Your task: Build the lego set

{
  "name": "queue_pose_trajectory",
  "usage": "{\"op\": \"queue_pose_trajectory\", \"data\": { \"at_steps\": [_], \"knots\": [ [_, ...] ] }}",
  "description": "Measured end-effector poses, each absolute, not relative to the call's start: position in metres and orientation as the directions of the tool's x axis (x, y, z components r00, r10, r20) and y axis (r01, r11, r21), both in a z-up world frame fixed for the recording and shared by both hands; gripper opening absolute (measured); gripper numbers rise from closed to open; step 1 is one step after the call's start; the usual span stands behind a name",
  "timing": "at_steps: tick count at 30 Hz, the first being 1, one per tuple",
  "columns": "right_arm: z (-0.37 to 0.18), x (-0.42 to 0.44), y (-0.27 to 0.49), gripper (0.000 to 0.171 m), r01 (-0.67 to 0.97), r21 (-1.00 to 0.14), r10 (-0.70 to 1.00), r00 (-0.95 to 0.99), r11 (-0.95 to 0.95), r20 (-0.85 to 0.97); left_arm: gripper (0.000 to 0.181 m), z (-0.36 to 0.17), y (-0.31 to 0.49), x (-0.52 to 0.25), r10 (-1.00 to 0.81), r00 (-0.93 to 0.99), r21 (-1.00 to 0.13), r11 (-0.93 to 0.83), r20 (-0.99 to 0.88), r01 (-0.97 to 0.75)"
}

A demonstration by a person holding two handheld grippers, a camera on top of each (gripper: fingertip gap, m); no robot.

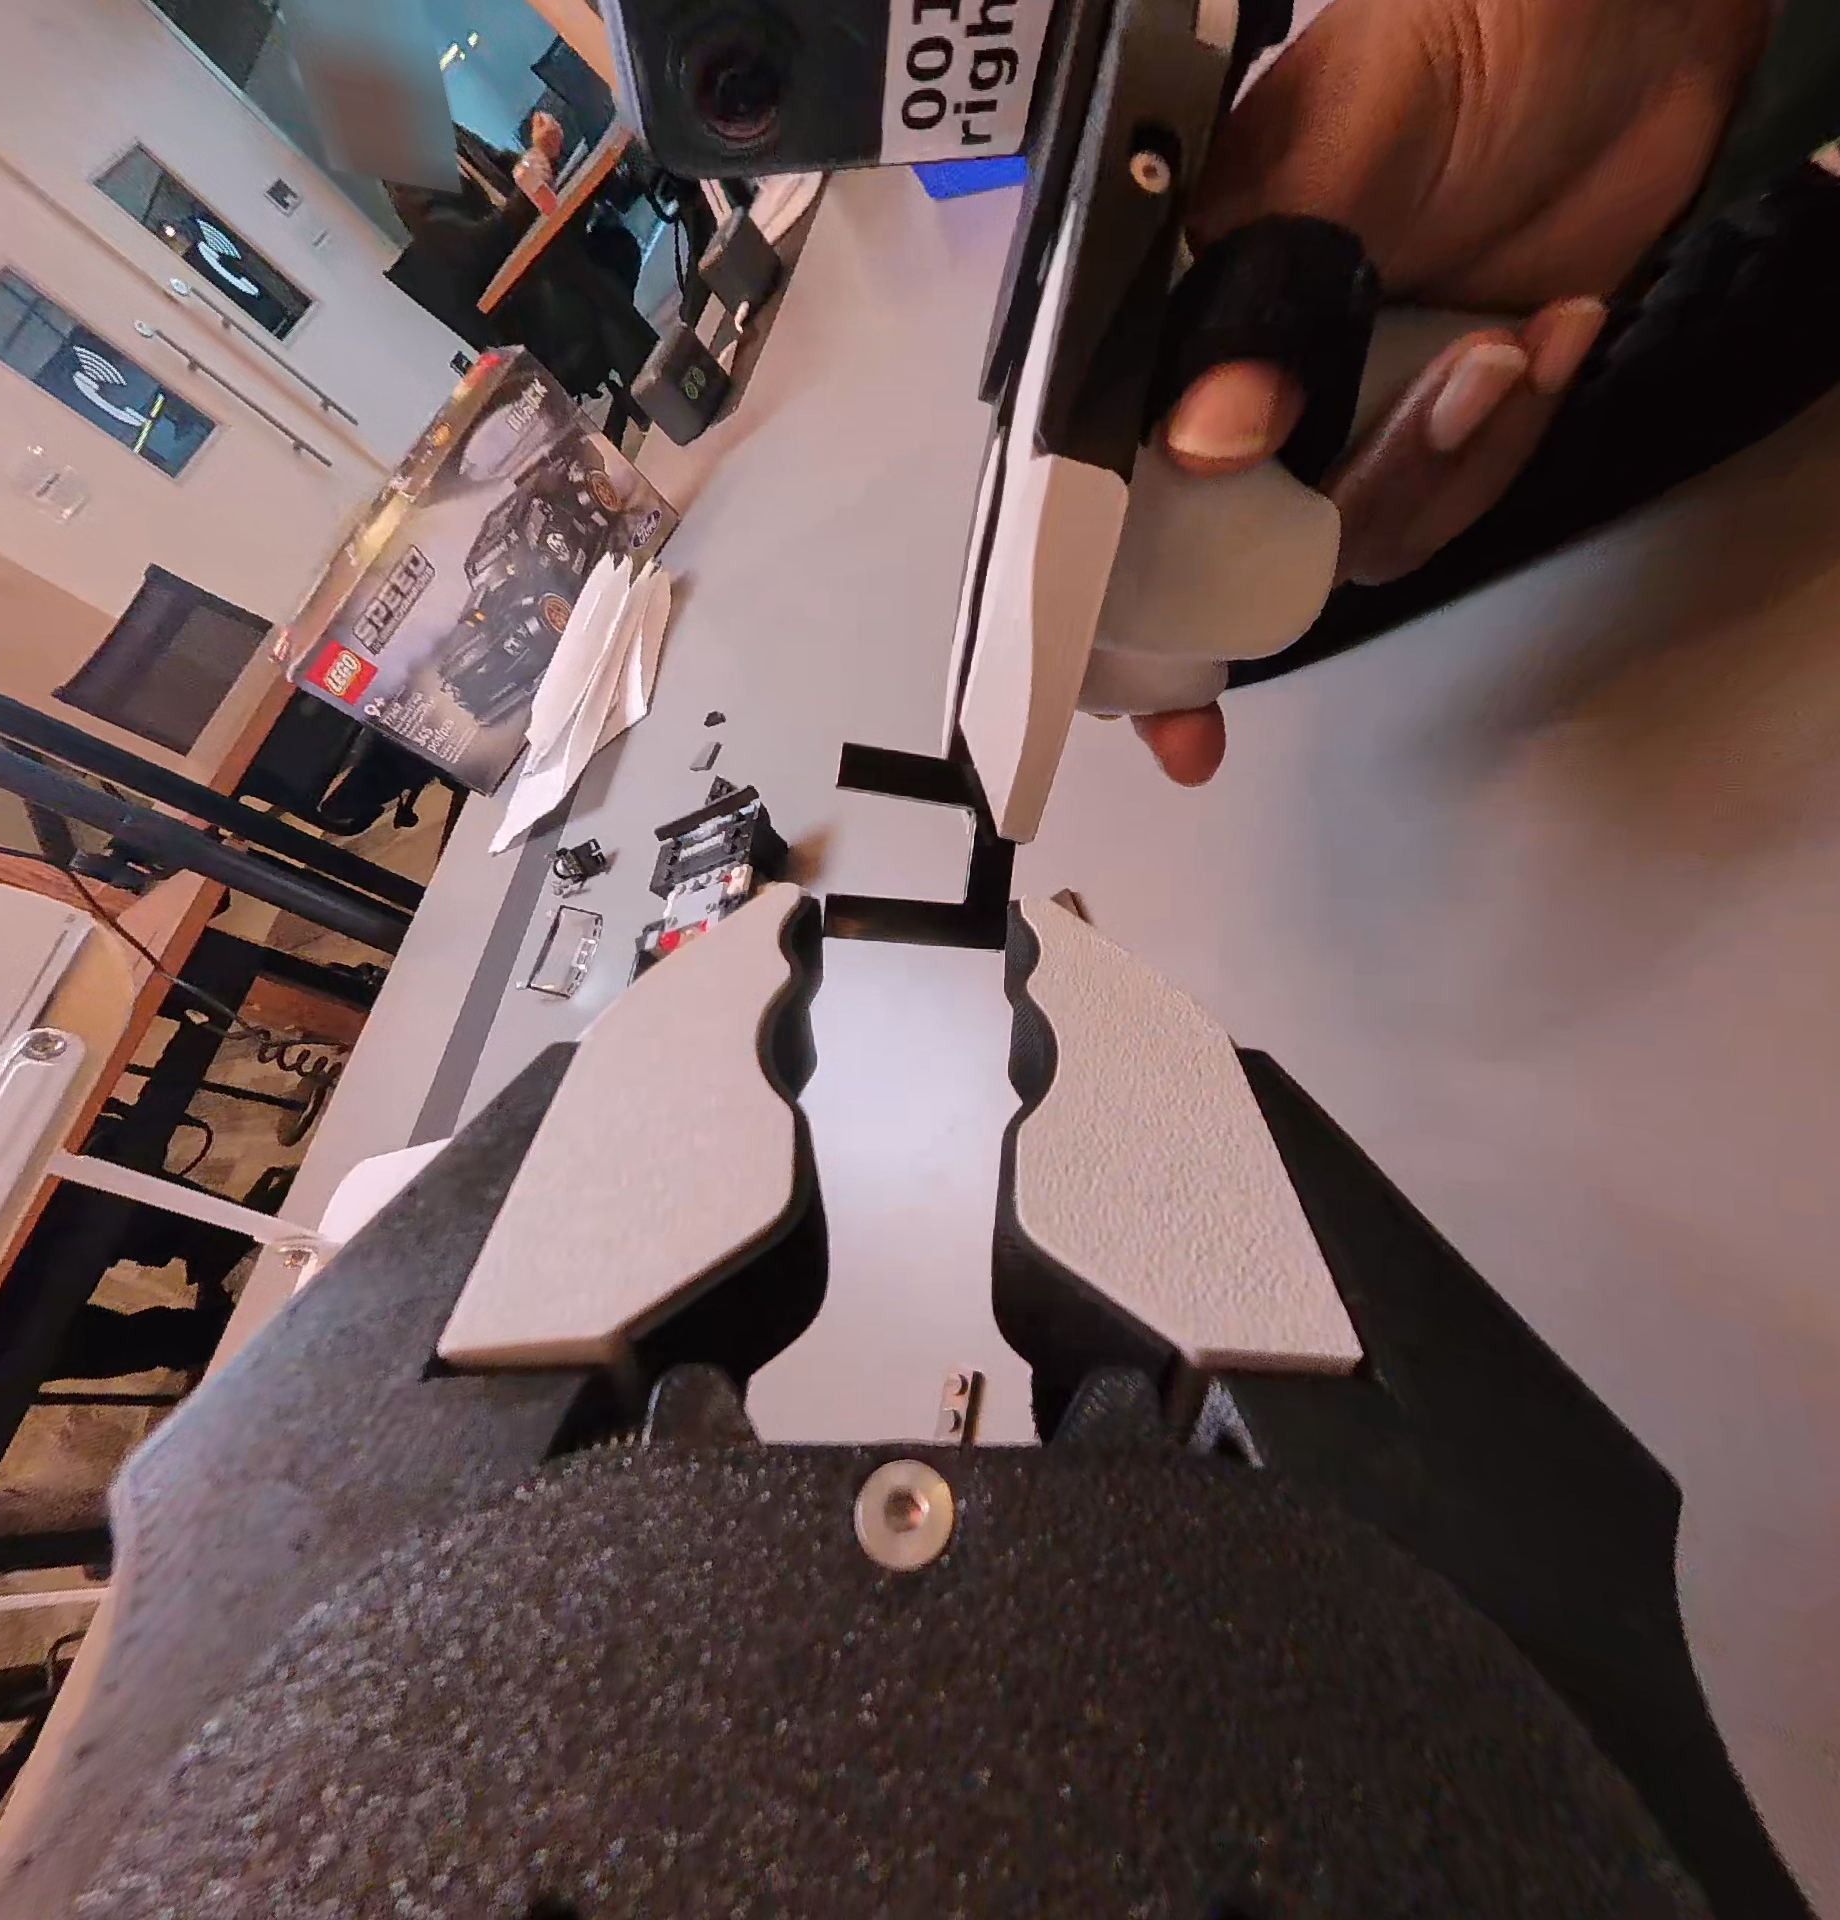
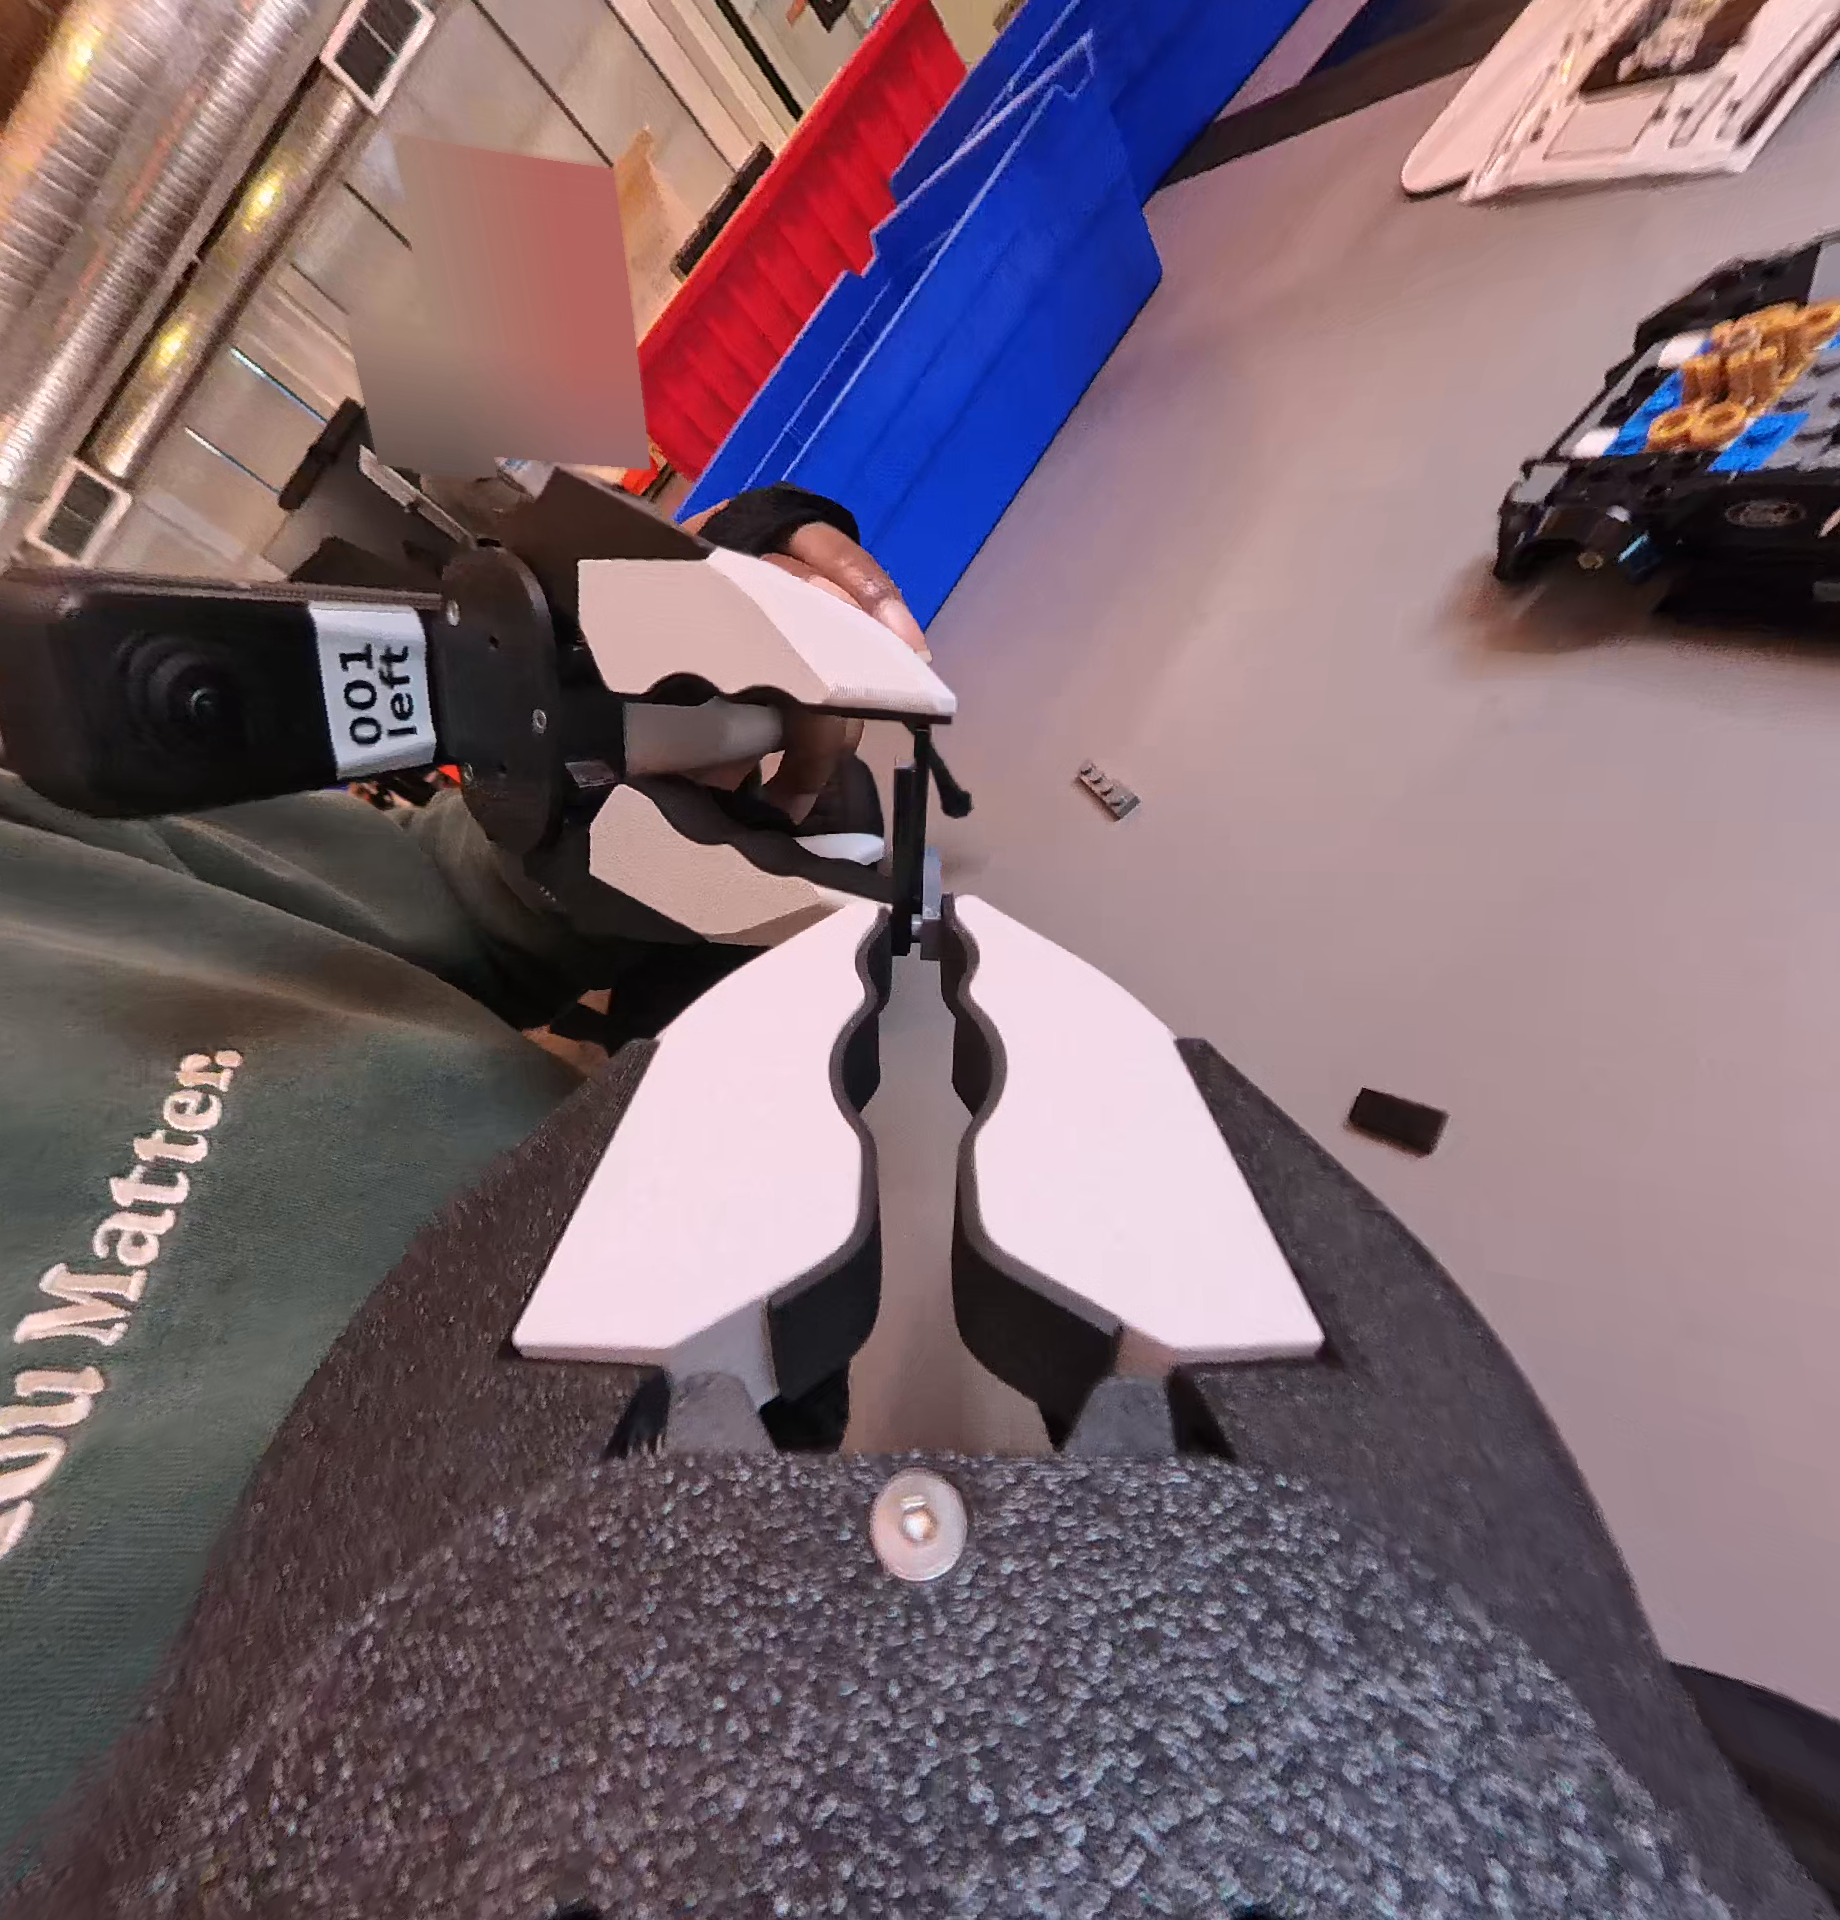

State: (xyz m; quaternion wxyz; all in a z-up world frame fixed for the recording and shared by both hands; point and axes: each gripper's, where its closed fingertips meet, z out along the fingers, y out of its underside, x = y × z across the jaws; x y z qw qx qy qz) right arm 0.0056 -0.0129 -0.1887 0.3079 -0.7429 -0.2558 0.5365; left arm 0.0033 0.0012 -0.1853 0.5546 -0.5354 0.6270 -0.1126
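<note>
Together, both claws (image 1: 914, 914) (image 2: 921, 925) pinch the black frame (image 1: 900, 774).

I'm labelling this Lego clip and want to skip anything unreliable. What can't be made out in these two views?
- Left wrist view: the half-built black assembly is partly hidden by the left gripper's finger; loose bits beside it are too small.
- Left wrist view: the black frame piece is partly covered by the right gripper.
- Right wrist view: the black car model is blurred and cut off at the right edge.

Counted on the grey table

Two grippers, one part-built black car (image 2: 1716, 436), one set box (image 1: 480, 582), one instruction booklet (image 2: 1622, 94) and two loose small pieces are seen.
</note>
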Motion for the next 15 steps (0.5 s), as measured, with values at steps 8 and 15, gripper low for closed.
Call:
{"op": "queue_pose_trajectory", "data": {
  "at_steps": [8,15],
  "knots": [
    [-0.163,0.003,-0.023,0.008,0.087,-0.940,0.916,0.270,-0.330,-0.297,0.041,-0.152,-0.018,0.001,-0.942,0.183,-0.930,0.219,-0.281,-0.296],
    [-0.147,-0.002,-0.036,0.008,0.127,-0.991,0.975,0.223,-0.030,-0.001,0.024,-0.150,-0.036,0.000,-0.997,0.038,-0.980,0.062,-0.071,-0.191]
  ]
}}
